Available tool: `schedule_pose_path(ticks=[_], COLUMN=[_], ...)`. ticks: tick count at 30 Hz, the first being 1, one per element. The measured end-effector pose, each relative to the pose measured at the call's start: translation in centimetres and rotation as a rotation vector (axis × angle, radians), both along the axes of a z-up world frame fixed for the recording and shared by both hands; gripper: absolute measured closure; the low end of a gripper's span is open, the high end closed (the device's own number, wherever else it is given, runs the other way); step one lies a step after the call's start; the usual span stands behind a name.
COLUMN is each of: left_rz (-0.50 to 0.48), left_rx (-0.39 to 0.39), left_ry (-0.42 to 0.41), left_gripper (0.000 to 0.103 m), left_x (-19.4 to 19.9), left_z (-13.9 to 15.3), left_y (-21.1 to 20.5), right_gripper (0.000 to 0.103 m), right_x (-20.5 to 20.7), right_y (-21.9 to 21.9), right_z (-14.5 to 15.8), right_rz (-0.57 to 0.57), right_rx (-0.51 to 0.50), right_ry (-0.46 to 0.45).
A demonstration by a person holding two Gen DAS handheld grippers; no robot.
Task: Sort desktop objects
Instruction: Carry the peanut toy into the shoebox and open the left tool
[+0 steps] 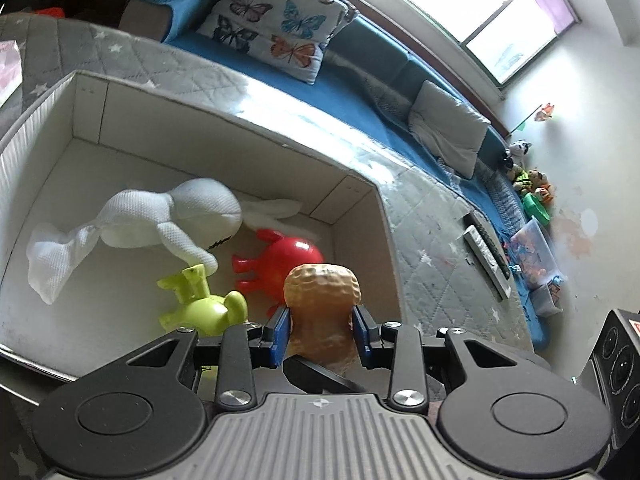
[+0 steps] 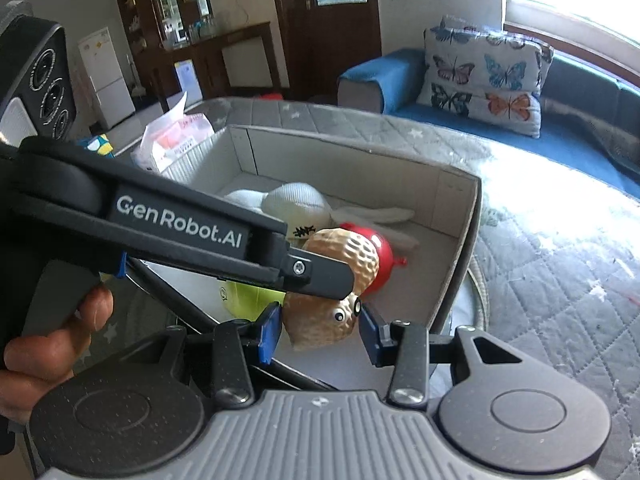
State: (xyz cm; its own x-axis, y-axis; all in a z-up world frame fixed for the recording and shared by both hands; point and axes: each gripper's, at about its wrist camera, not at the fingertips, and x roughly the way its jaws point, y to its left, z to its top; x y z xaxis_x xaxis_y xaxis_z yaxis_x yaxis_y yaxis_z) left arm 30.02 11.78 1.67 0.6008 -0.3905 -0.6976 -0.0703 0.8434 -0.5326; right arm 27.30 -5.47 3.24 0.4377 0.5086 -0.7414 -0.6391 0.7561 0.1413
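Note:
My left gripper (image 1: 320,330) is shut on a tan peanut toy (image 1: 322,296) and holds it over the near right corner of the white cardboard box (image 1: 352,188). In the box lie a white plush doll (image 1: 172,220), a red crab toy (image 1: 284,264) and a green toy (image 1: 204,304). In the right wrist view the left gripper's finger (image 2: 320,274) crosses the frame and grips the peanut toy (image 2: 344,264). My right gripper (image 2: 318,330) is open around the peanut's lower end, with gaps on both sides. The box (image 2: 460,216), doll (image 2: 296,204) and crab (image 2: 382,260) lie behind.
The box stands on a grey quilted surface (image 1: 432,216). A remote control (image 1: 486,254) lies at its right edge. A blue sofa with a butterfly pillow (image 1: 276,16) runs behind. A tissue pack (image 2: 176,140) sits left of the box. Toys are piled at far right (image 1: 532,184).

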Motion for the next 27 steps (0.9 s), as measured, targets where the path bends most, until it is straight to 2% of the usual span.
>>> schedule_pose_path(ticks=[9, 16, 27], left_rz=[0.010, 0.012, 0.033], left_rx=[-0.010, -0.001, 0.023], left_ry=[0.043, 0.043, 0.022], left_gripper=[0.067, 0.067, 0.067], left_x=[0.2, -0.1, -1.1], left_z=[-0.9, -0.7, 0.3], left_y=[0.3, 0.3, 0.5], right_gripper=[0.060, 0.060, 0.054], right_x=[0.5, 0.2, -0.3], right_y=[0.7, 0.6, -0.1], right_z=[-0.3, -0.1, 0.6], right_rz=[0.011, 0.012, 0.000], right_rx=[-0.027, -0.032, -0.021], right_ry=[0.026, 0.010, -0.028])
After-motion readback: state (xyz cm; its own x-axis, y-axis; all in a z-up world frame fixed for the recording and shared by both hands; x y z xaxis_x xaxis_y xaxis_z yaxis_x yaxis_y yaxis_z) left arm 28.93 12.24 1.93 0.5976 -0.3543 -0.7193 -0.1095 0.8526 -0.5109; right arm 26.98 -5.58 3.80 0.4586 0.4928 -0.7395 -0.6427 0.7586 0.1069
